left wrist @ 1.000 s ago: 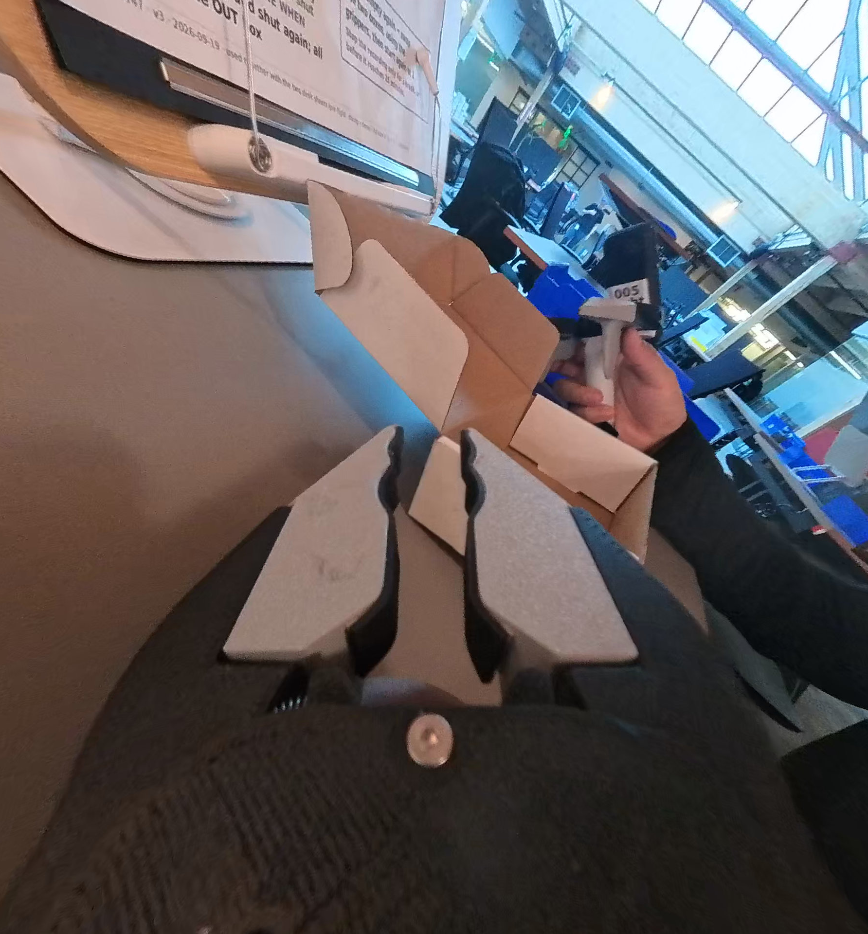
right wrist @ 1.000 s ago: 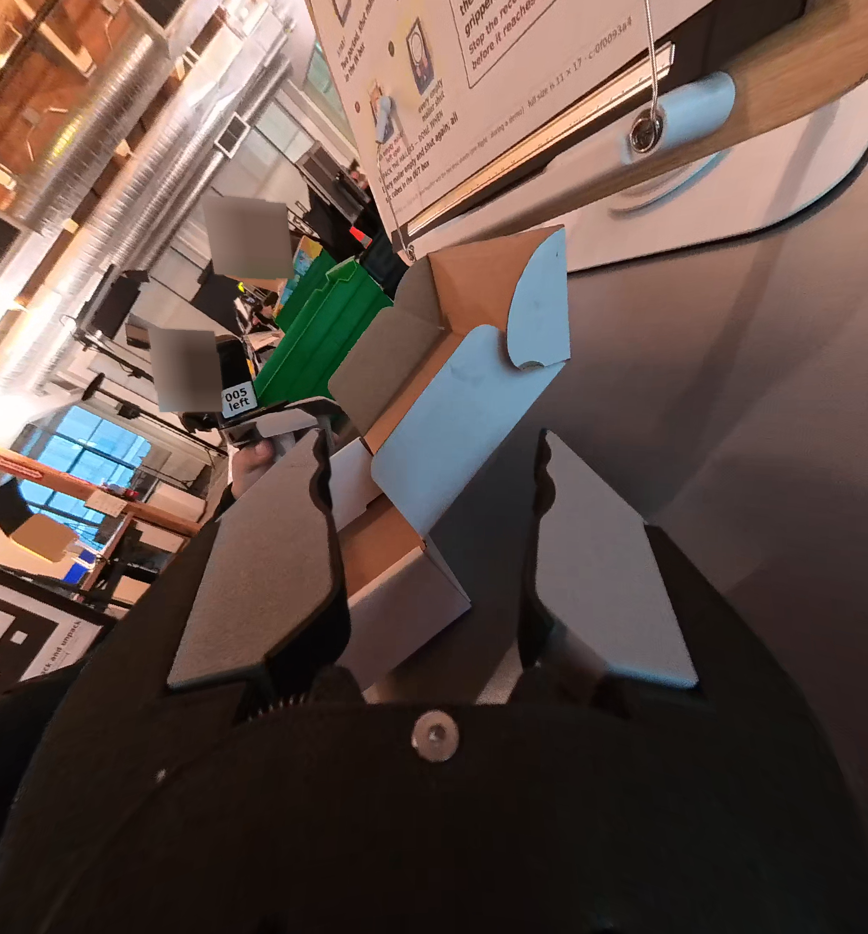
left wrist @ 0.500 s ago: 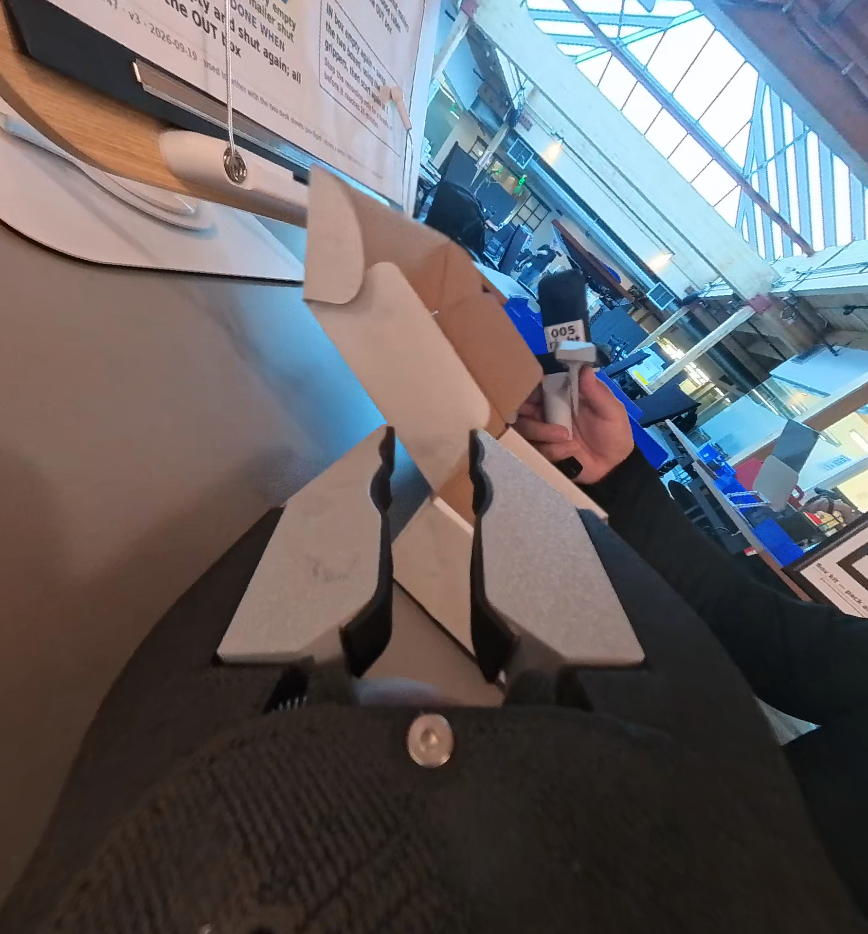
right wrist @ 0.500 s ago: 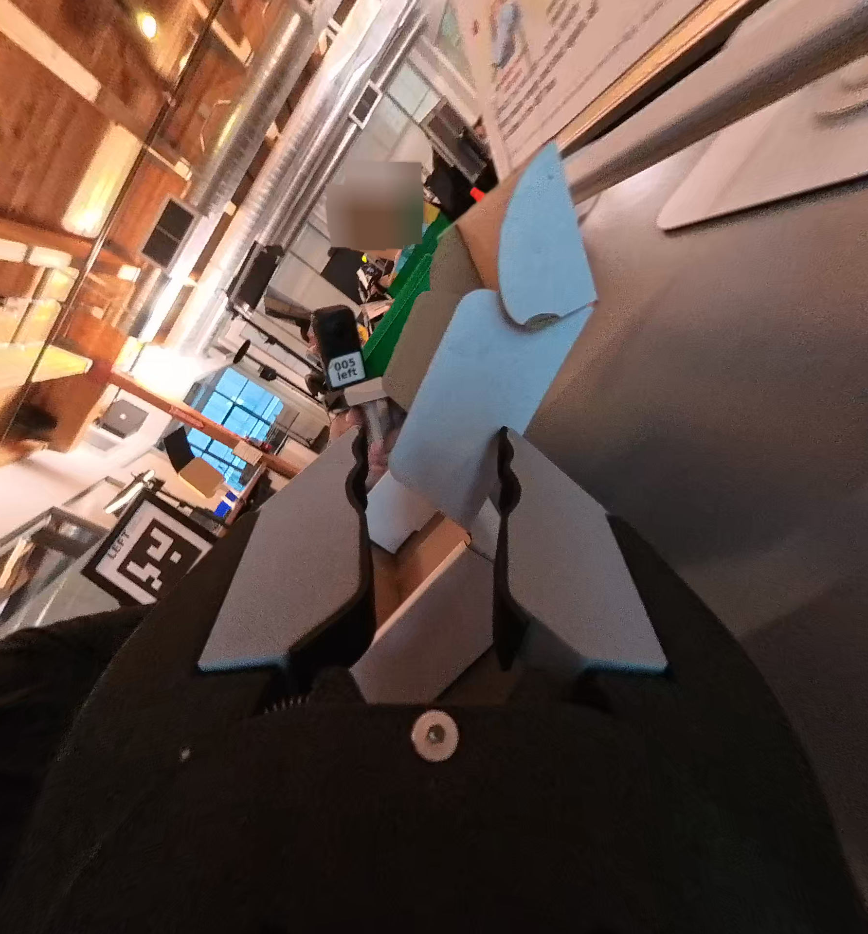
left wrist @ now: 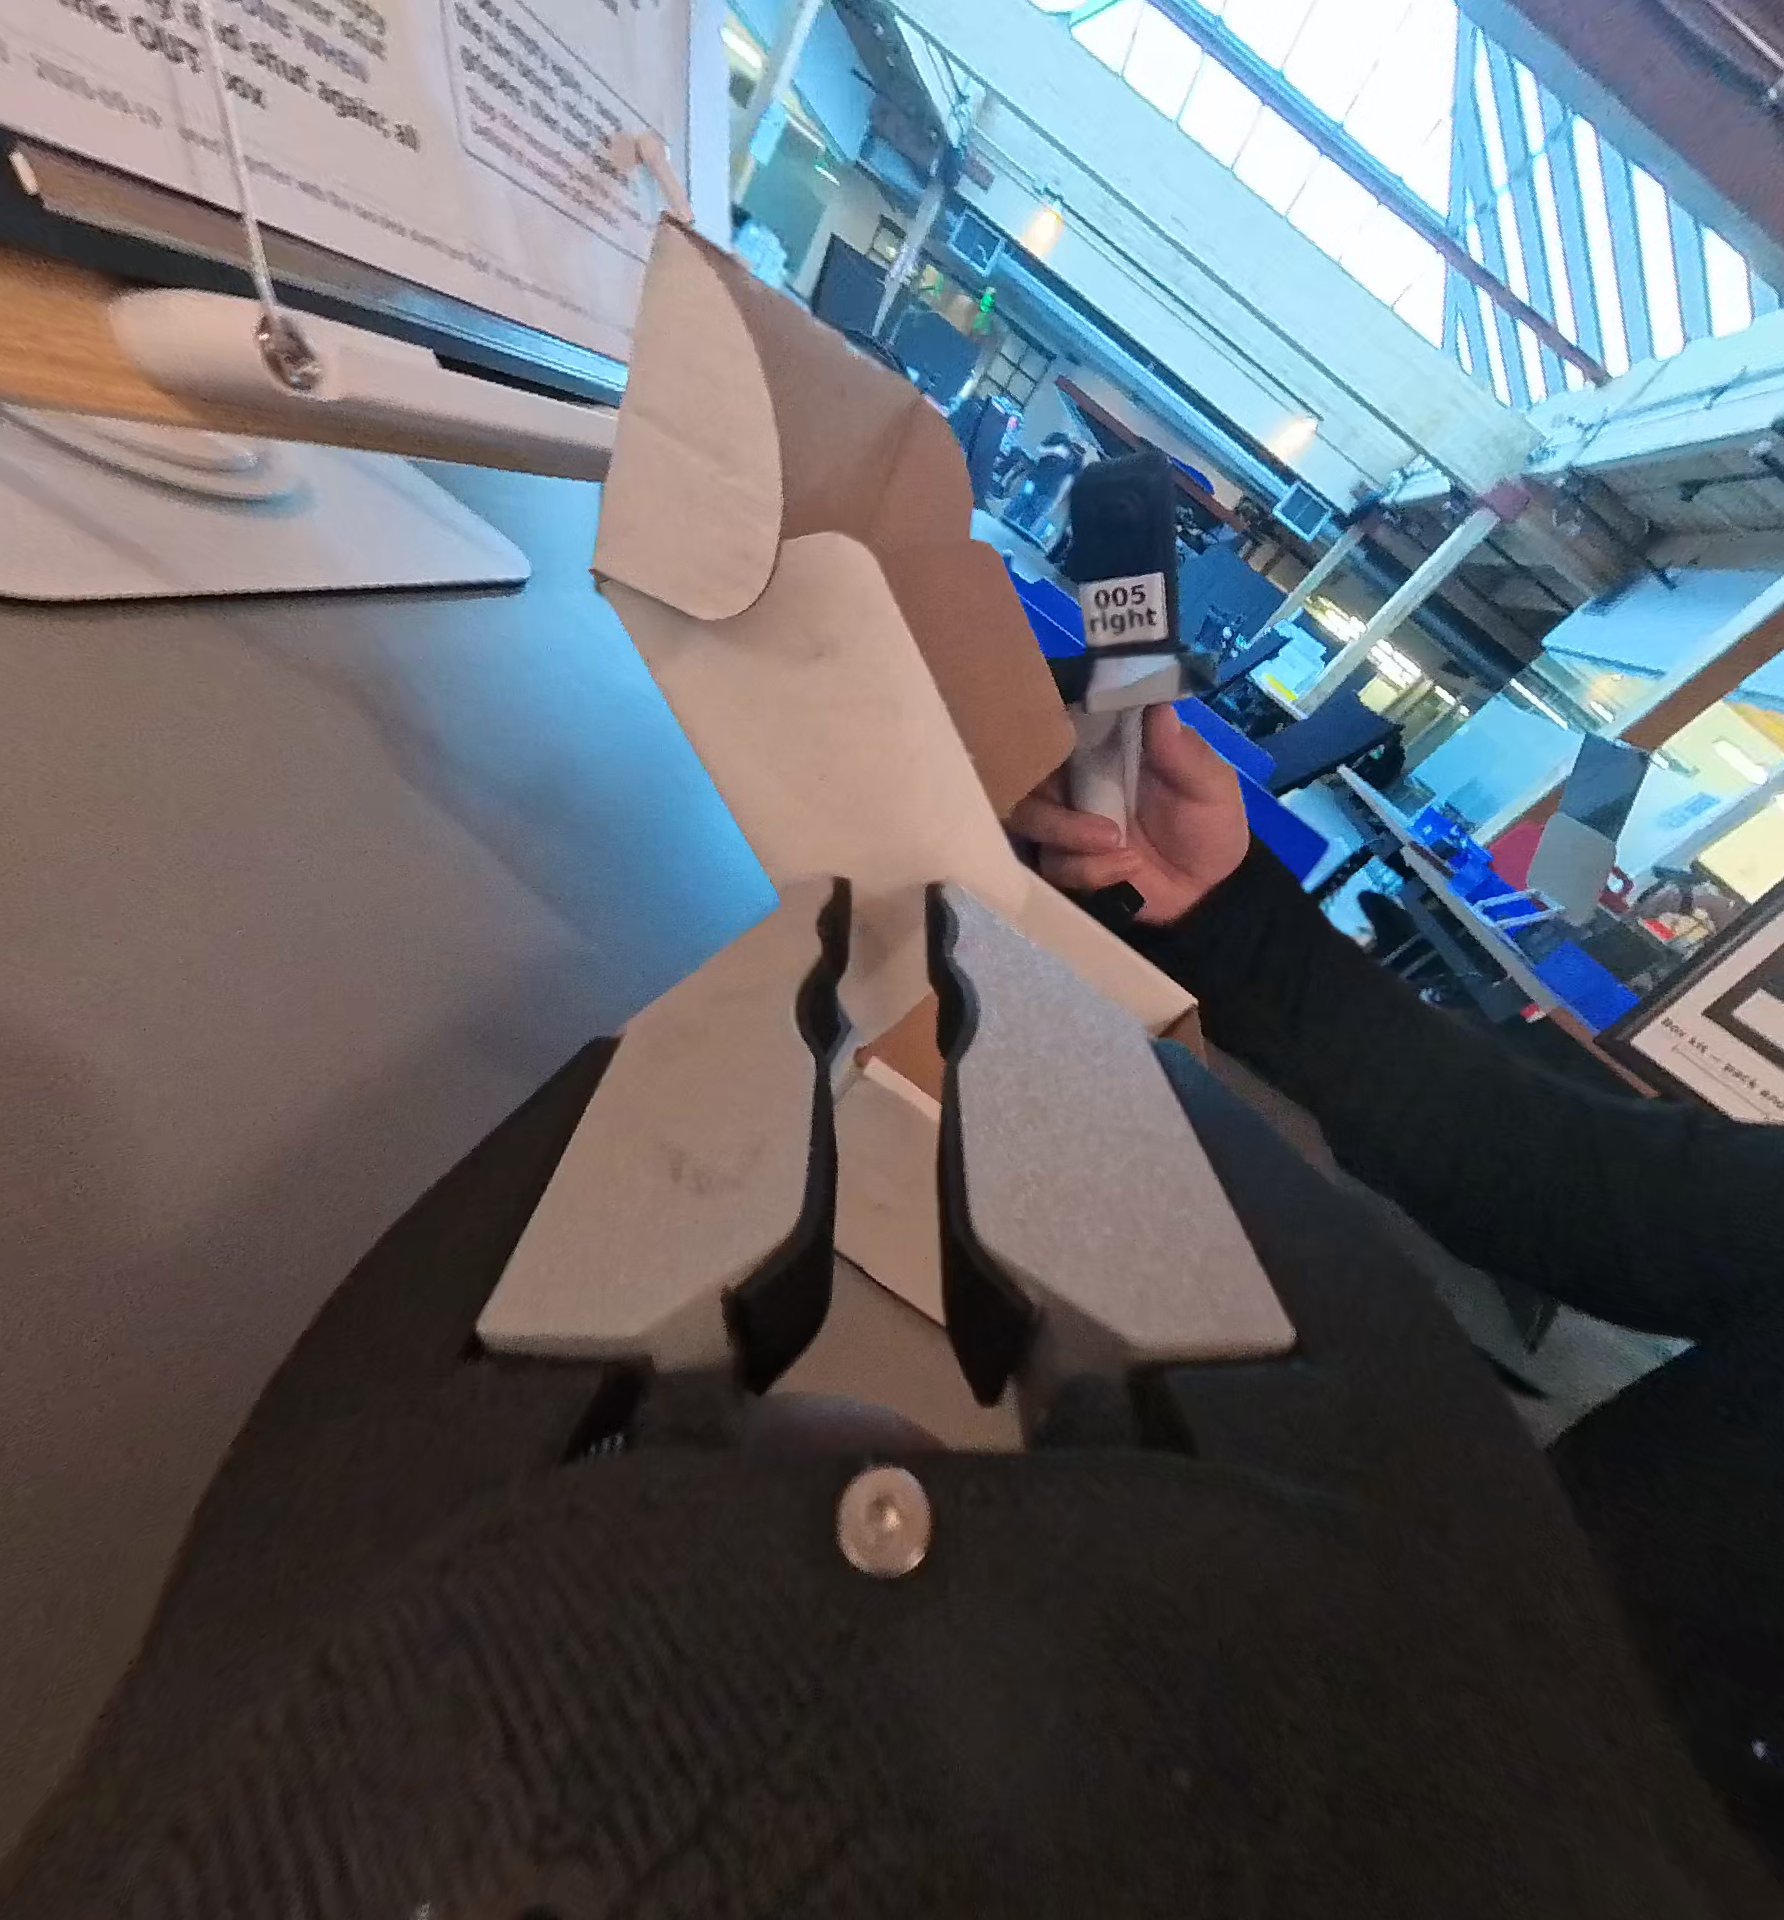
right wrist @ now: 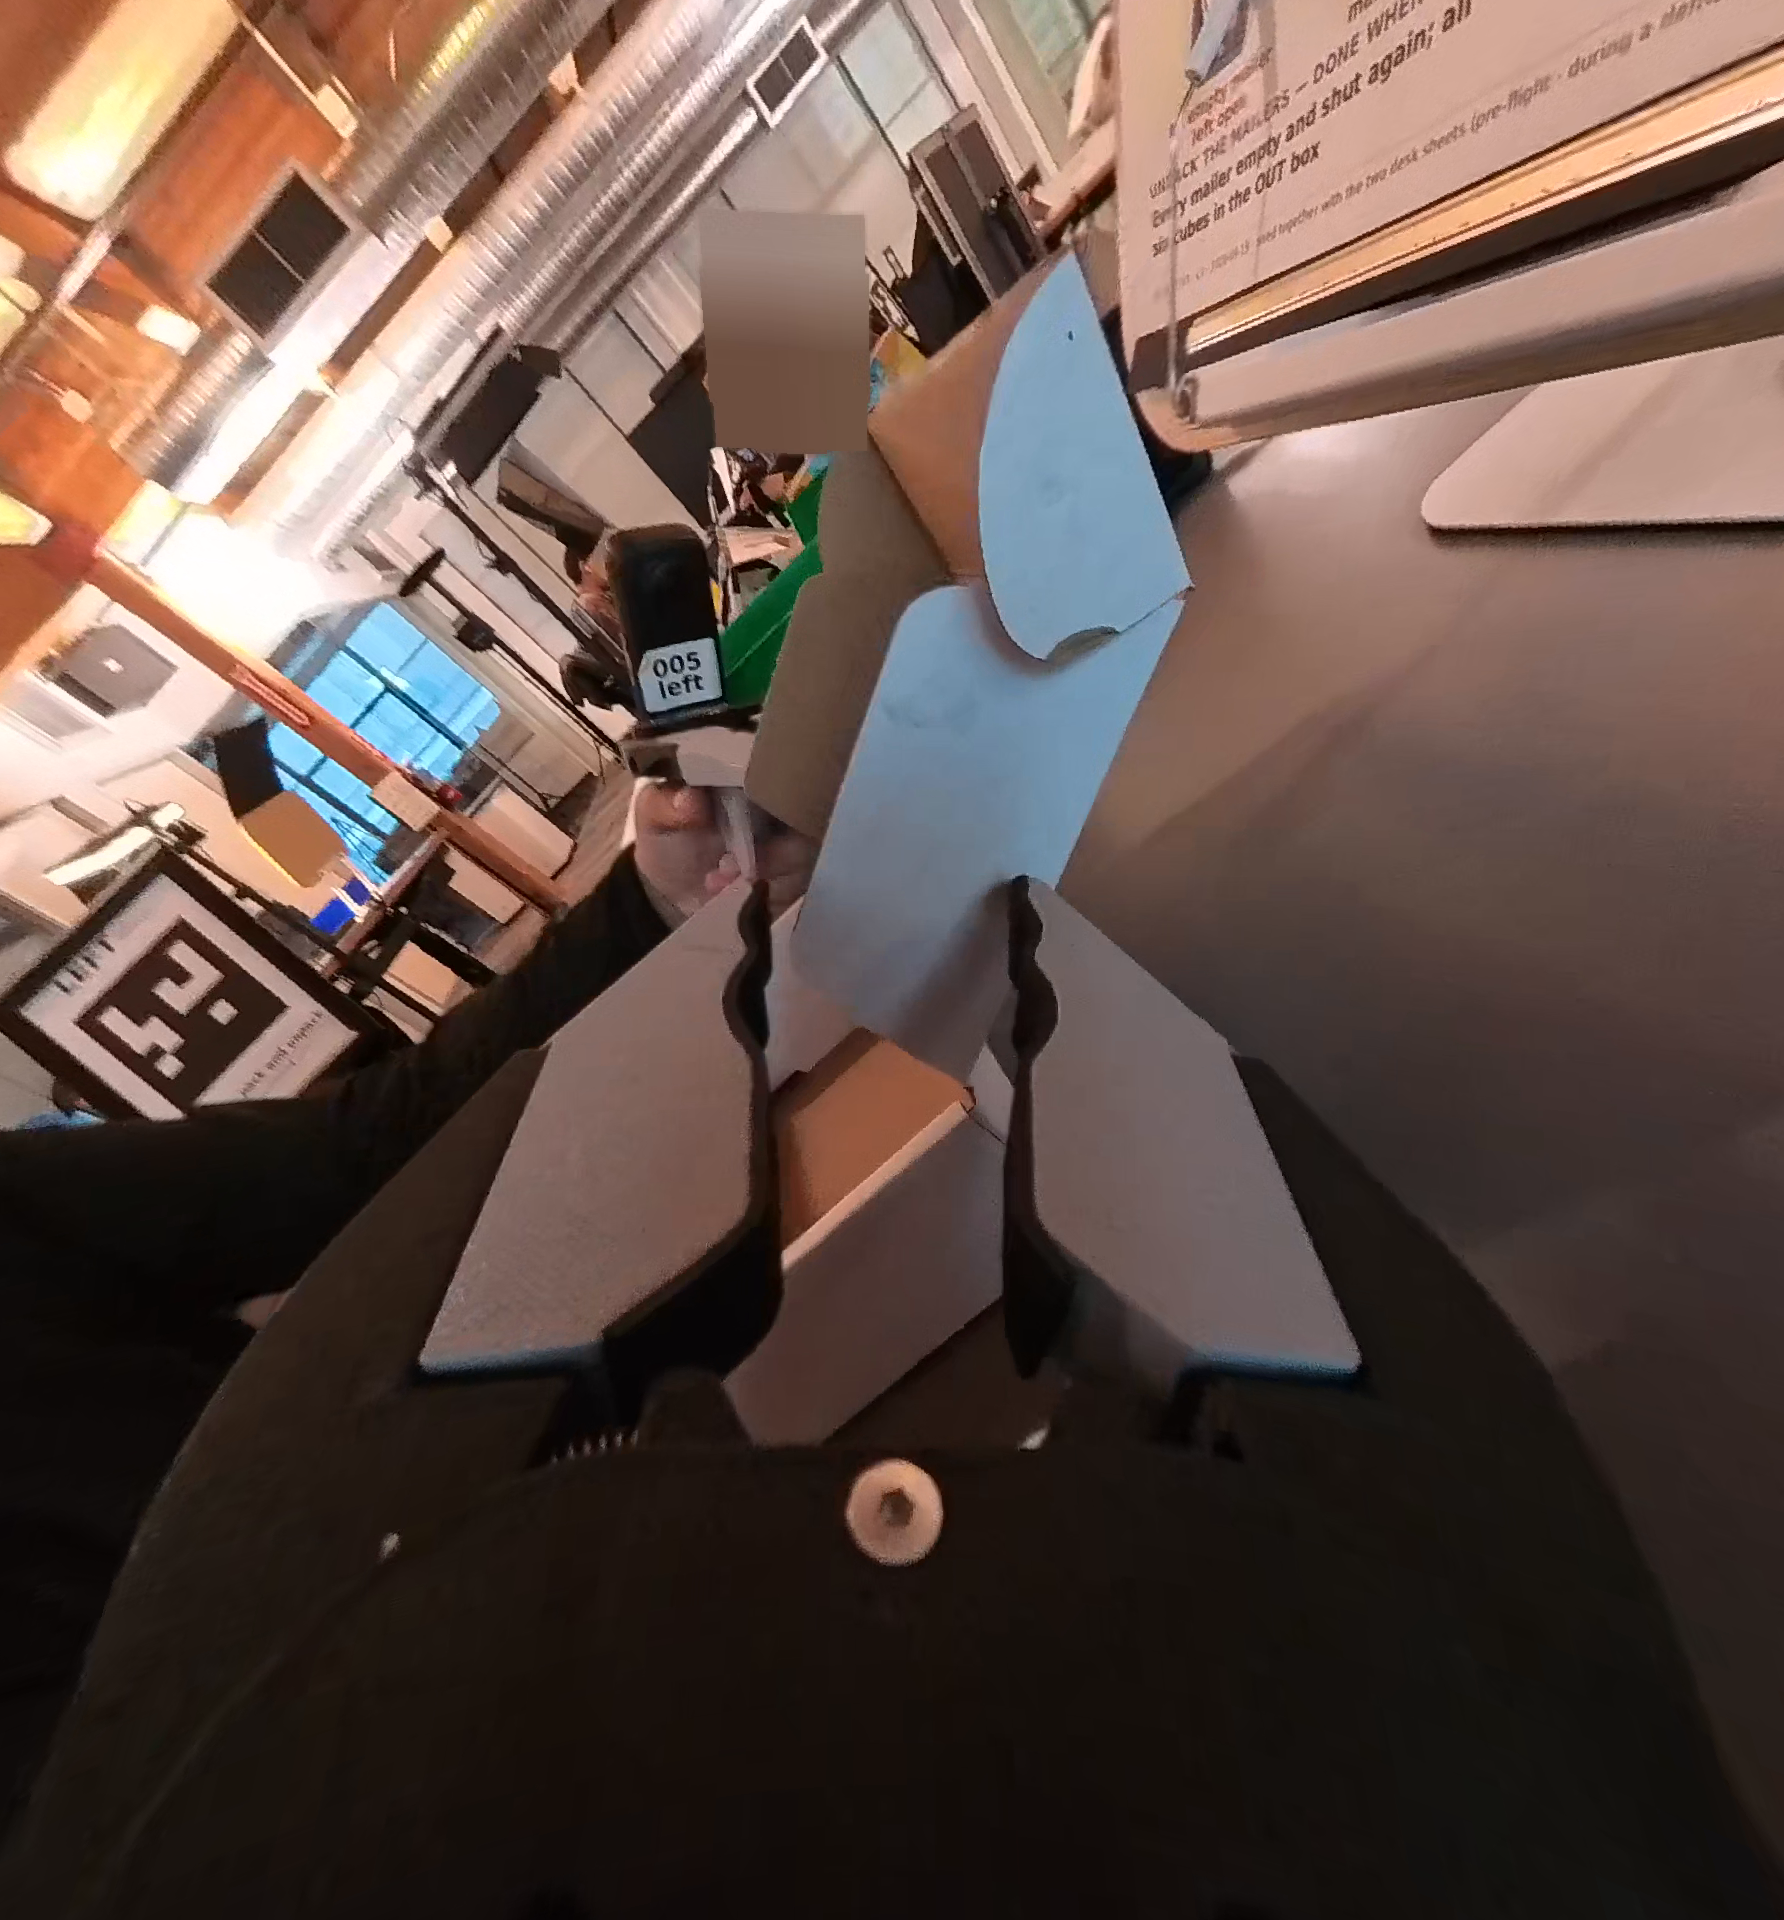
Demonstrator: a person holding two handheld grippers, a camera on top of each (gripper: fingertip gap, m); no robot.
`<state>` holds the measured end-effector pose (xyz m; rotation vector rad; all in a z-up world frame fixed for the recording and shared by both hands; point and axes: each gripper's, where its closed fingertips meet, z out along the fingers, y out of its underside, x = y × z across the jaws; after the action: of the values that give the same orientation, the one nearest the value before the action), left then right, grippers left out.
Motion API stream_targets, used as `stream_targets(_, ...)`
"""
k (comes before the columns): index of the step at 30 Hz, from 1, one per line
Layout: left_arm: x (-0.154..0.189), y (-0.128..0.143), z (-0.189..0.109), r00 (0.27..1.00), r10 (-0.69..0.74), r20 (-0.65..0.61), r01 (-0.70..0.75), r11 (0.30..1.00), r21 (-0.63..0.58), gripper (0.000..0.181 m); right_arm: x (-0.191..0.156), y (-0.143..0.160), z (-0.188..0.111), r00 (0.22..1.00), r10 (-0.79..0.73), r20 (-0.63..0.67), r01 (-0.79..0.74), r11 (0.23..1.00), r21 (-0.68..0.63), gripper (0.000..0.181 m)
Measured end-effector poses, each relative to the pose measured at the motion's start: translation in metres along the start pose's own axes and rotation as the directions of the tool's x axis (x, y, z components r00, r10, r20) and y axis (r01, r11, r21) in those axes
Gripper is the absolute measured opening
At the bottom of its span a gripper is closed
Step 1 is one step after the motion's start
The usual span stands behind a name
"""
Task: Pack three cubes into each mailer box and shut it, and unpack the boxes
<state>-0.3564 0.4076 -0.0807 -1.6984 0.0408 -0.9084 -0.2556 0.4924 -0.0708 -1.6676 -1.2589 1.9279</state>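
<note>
A mailer box [left wrist: 836,727], white outside and brown inside, is open with its lid and flaps standing up. My left gripper [left wrist: 883,914] is shut on the white side wall at one end of it. In the right wrist view the same box [right wrist: 971,790] sits between the fingers of my right gripper [right wrist: 883,899], which is closed on the wall and lid flap at the opposite end. Each view shows the other gripper beyond the box, held in a hand: the right one [left wrist: 1122,623] and the left one [right wrist: 675,665]. No cubes are in view; the box's inside is mostly hidden.
The grey table [left wrist: 244,935] runs to the left. A sign stand with a white base [left wrist: 192,540] and a printed sheet stands just behind the box; it also shows in the right wrist view [right wrist: 1646,468]. A framed marker card [right wrist: 181,997] stands off to the side. The grippers' ends are close to 15 cm from one another.
My right gripper has gone from wide open to closed on the box's end. The left gripper has stayed shut on the box. Both views have swung upward, and the lid now stands more upright.
</note>
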Motion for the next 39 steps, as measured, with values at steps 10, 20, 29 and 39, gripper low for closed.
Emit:
stream_targets(10,0.028,0.01,-0.009,0.958,0.281,-0.06,-0.286,0.954,-0.093,0.007,-0.015,0.01,0.002,0.967,-0.255,0.005,0.255,0.964,-0.08,0.041)
stream_targets(20,0.033,0.005,-0.013,0.958,0.274,-0.085,-0.28,0.957,-0.069,0.007,-0.023,0.011,0.0,0.934,-0.356,0.005,0.355,0.931,-0.088,0.028)
stream_targets(29,0.027,0.002,-0.014,0.958,0.283,-0.044,-0.285,0.956,-0.07,0.012,-0.014,0.008,-0.001,0.943,-0.33,-0.04,0.326,0.942,-0.083,0.029)
stream_targets(39,-0.001,-0.012,-0.026,0.995,0.089,0.049,-0.088,0.996,-0.018,0.032,0.002,-0.012,-0.015,0.99,-0.135,-0.048,0.137,0.989,0.048,0.051)
